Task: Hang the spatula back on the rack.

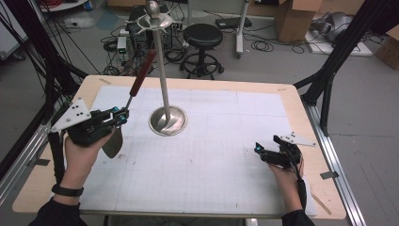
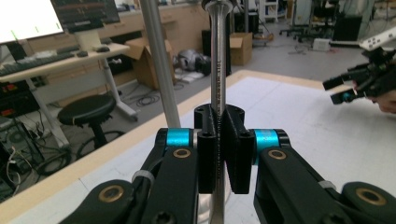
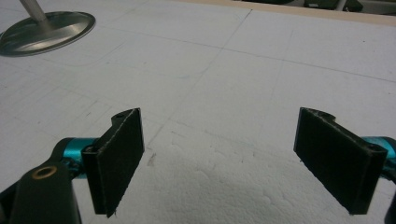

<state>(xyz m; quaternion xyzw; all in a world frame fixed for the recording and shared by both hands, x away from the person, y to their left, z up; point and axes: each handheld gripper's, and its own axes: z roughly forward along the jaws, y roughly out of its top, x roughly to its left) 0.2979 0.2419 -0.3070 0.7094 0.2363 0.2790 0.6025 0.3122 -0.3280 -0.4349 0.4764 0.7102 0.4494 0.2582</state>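
Left gripper (image 1: 121,116) pinches the steel shank of a spatula (image 1: 136,89), red handle tilted up toward the hanging stand (image 1: 162,70) just to its right, blade hanging below; right gripper (image 1: 258,149), jaws spread and empty, rests well apart on the table (image 1: 226,141).

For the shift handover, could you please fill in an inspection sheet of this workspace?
Surface: wooden table under a white gridded sheet.
Job's things: spatula with red-brown handle, blade down, shaft tilted; metal stand upright, round base on sheet, hook ring on top.
Clutter: nothing seen.
Tongs: left tongs shut on spatula shaft; right tongs open, empty, low over sheet.
Cables: tangle on floor behind table.
Surroundings: stool, cardboard boxes, black frame legs.
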